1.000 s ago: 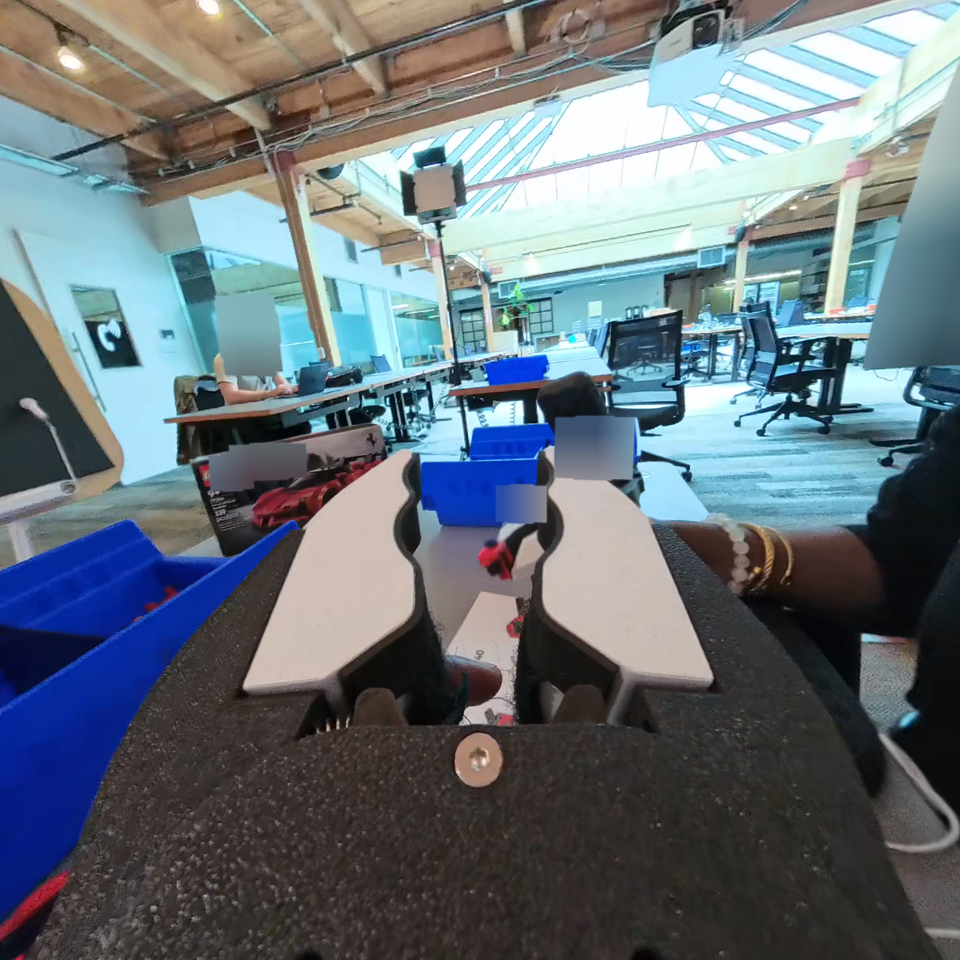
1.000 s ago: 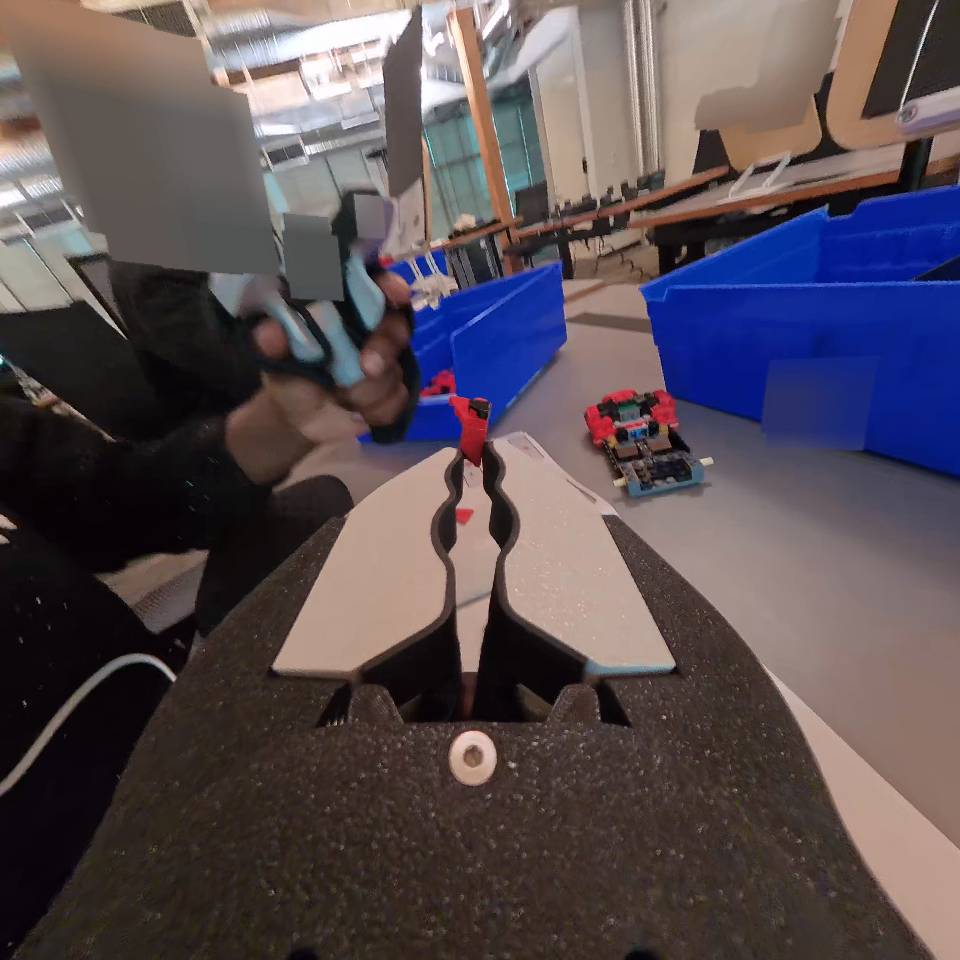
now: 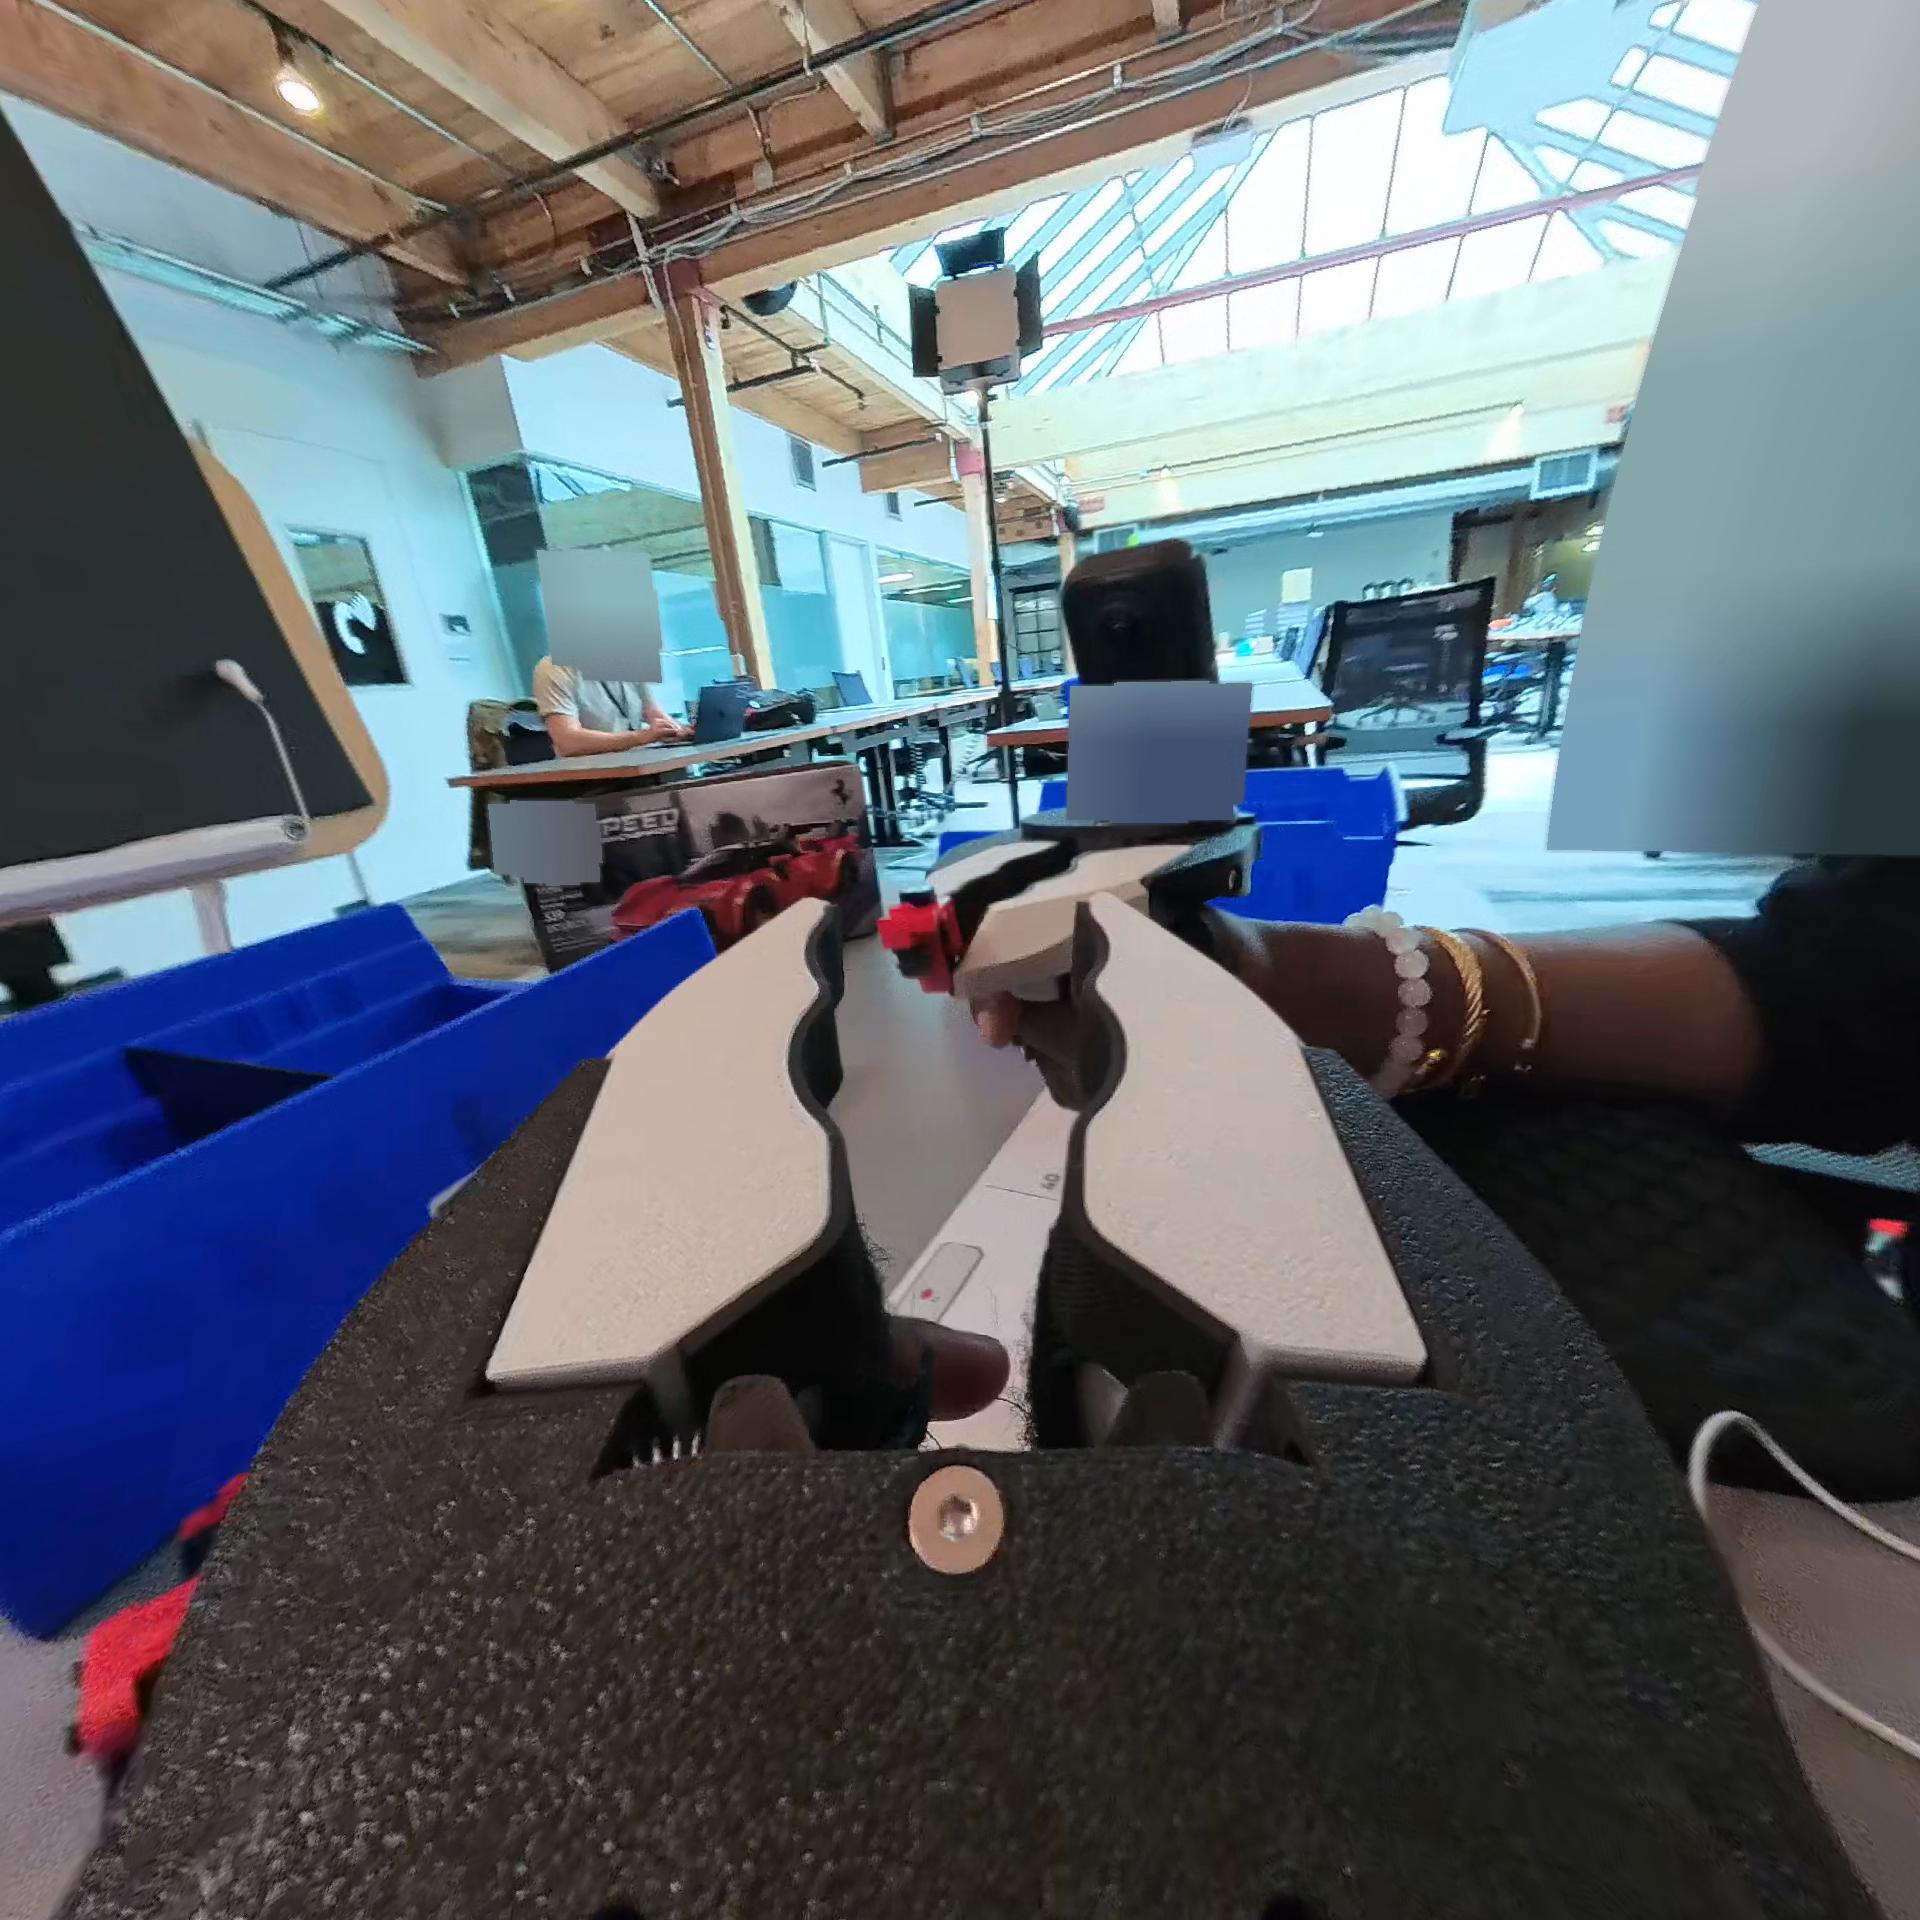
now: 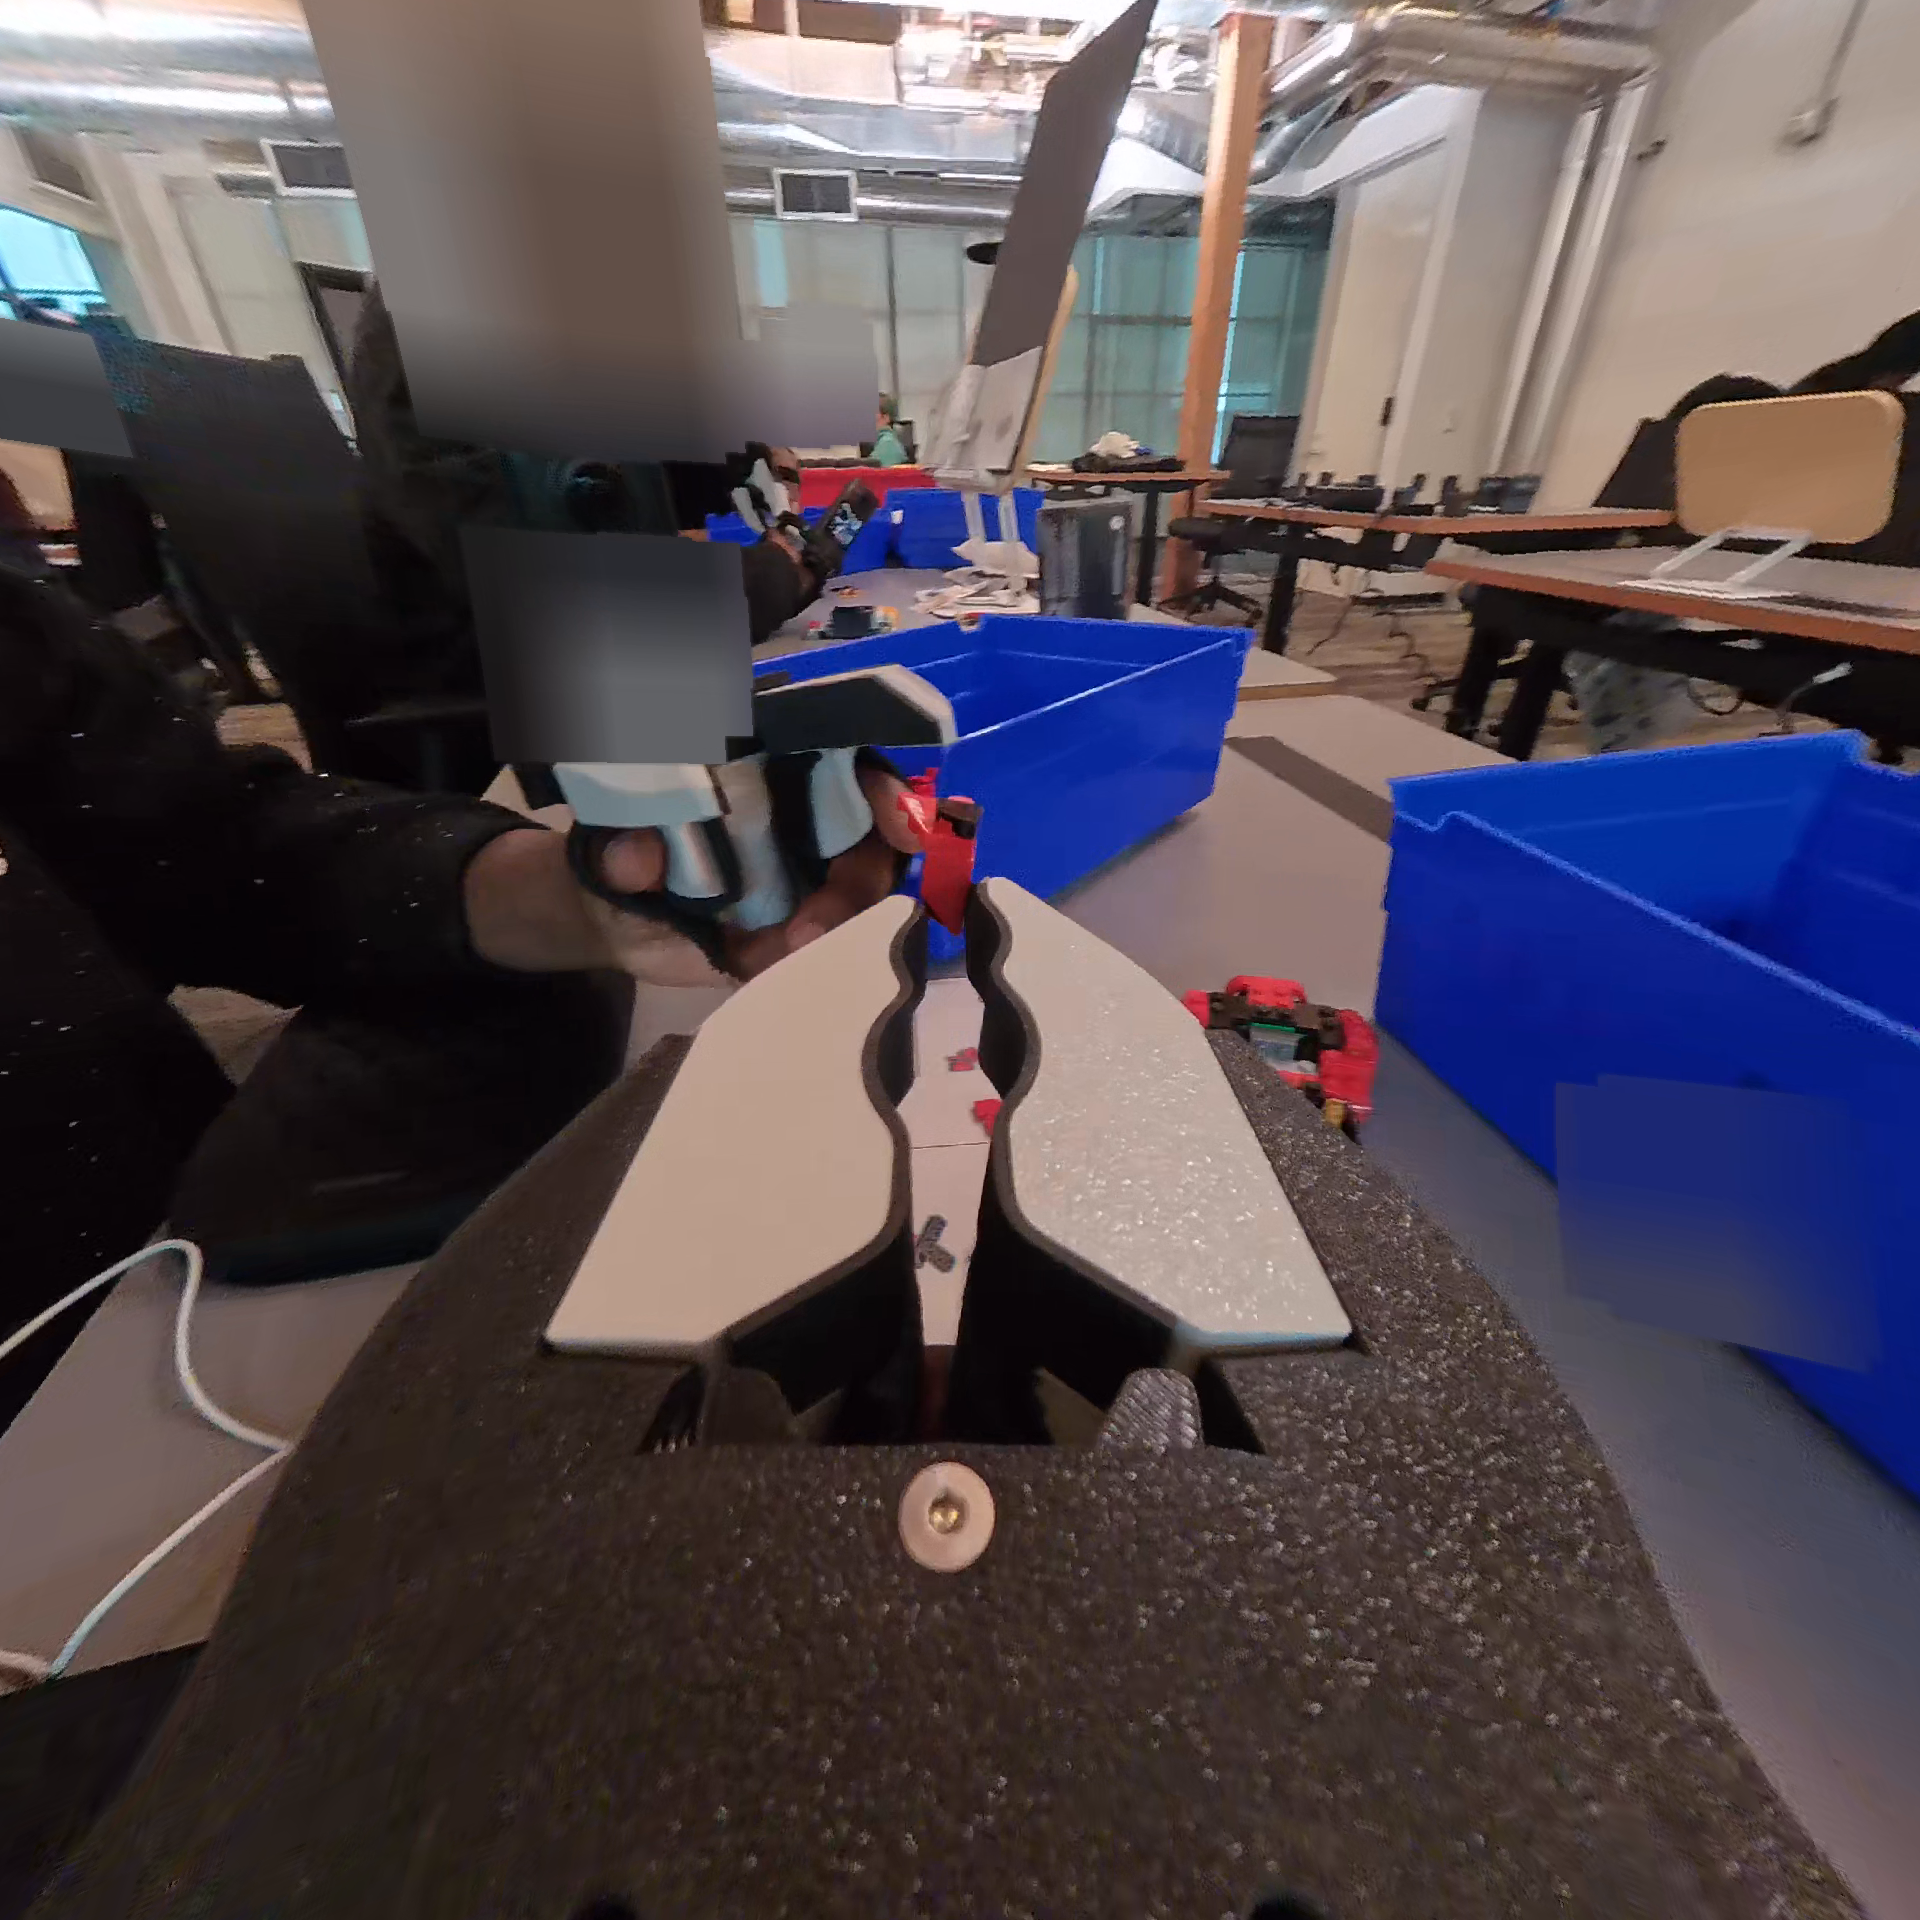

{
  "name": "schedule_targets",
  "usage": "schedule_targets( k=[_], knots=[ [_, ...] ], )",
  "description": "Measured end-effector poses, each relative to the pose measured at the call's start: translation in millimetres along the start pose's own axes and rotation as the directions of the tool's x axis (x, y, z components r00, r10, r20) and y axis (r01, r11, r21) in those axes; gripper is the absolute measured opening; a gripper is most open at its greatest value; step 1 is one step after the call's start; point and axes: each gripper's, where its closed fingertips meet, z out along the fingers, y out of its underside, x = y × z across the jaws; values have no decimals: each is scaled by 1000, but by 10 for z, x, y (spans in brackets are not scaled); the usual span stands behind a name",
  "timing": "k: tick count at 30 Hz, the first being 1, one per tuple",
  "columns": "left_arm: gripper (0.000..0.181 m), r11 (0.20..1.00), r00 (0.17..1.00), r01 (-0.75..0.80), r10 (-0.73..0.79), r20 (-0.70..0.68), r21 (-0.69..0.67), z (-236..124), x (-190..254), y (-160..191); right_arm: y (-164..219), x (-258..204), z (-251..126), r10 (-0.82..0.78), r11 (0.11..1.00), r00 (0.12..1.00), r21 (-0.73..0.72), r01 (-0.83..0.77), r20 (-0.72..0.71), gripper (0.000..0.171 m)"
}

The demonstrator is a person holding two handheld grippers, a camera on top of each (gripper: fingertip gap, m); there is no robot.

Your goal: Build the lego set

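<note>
One red piece (image 4: 943, 868) in right gripper (image 4: 948, 914) jaws (three blue bins (image 4: 1621, 935)).

An open office is seen: exposed wooden ceiling beams (image 3: 582, 114) at twelve o'clock, a glazed skylight (image 3: 1351, 197) at one o'clock, white walls (image 3: 343, 447) at ten. Long desks (image 3: 727, 743) and black office chairs (image 3: 1413, 675) are ranged across a pale floor (image 3: 1621, 883).
</note>
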Motion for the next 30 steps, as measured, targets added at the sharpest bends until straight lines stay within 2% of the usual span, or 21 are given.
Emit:
schedule_targets(
  k=[5, 8, 11, 14, 17, 19, 22, 30],
  knots=[
    [41, 996, 996, 84, -83, -40, 14, -26, -49, 6, 99, -54, 19, 52, 999, 997, -18, -51, 63, 7],
    [38, 973, 954, 227, -217, -205, 26, -29, 119, -10, 104, -52, 11, 57, 998, 996, -12, -57, 65, 7],
    [38, 945, 929, 307, -270, -253, 116, -70, 105, -161, 98, -64, 23, 54, 999, 997, -1, -54, 60, 7],
    [38, 962, 958, 238, -210, -196, 135, -133, 1, -216, 126, -80, 41, 55, 998, 997, -17, -54, 63, 7],
    [37, 997, 986, 80, -78, -148, 2, -136, -26, -50, 164, -104, 59, 56, 998, 995, -37, -53, 78, 7],
    [36, 990, 972, 100, -118, -204, -97, -121, 55, 111, 179, -143, 74, 58, 998, 994, -45, -54, 96, 7],
    [35, 969, 919, 213, -242, -310, -124, -100, 226, 133, 195, -239, 91, 27, 998, 990, -65, -19, 135, 7],
    [27, 977, 948, 171, -198, -251, -123, -77, 180, 155, 176, -313, 106, -9, 998, 988, -63, 19, 153, 7]
  ],
)
